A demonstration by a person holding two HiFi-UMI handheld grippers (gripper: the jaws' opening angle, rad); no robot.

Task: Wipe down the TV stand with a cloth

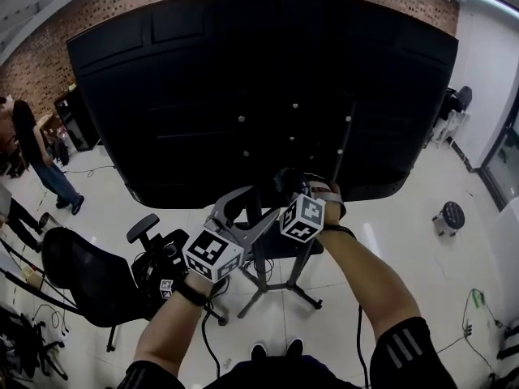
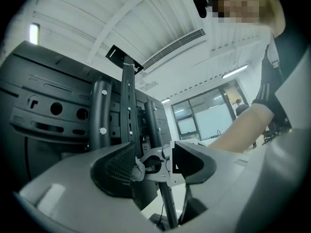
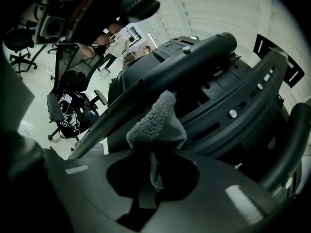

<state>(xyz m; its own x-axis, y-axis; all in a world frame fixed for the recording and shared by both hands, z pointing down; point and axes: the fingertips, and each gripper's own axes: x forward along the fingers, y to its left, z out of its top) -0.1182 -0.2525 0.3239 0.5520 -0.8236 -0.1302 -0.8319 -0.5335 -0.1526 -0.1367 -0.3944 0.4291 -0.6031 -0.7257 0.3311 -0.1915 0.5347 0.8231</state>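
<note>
Cloth point(image 3: 155, 125) – grey and bunched – is pinched in the right gripper point(image 3: 153, 165), whose jaws are closed on its lower fold. Its free tip sticks straight out ahead of them and presses on a dark tube point(image 3: 187, 64) of the TV stand point(image 1: 276, 275). The tube's long axis runs from low on the left to high on the right in the right gripper view, so the stroke probably has to follow that slant. There looks to be open run along the tube both ways, but the TV's point(image 1: 259, 96) bolted back panel sits close behind it, leaving little room.

The left gripper point(image 2: 155, 164) is lower on the stand's post with its jaws apart and a pale bracket point(image 2: 151, 174) in the gap – I cannot tell whether they touch it. The right hand is plainly the one placed to wipe.
</note>
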